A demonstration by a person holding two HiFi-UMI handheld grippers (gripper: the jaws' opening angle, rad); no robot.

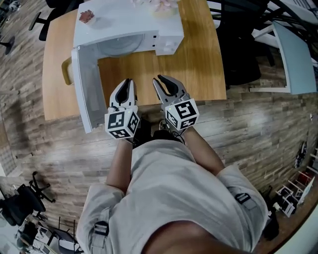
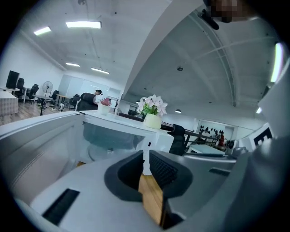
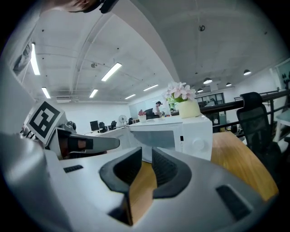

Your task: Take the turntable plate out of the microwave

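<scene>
1. The microwave [image 1: 130, 22] stands at the far edge of the wooden table [image 1: 198, 69]. Its door [image 1: 88, 94] is swung wide open toward the table's near left corner.
2. The turntable plate [image 1: 119, 46] lies inside the microwave cavity, with nothing touching it.
3. The left gripper [image 1: 127, 85] is over the table's near edge, just beside the open door. Its fingers are released, narrowly parted, and grasp nothing.
4. The right gripper [image 1: 163, 82] is alongside it over the same near edge. Its fingers are likewise slightly parted and empty, and bare wood shows through the gap.
5. Both grippers are well apart from the plate.
6. A flower pot [image 1: 164, 7] sits on top of the microwave.
</scene>
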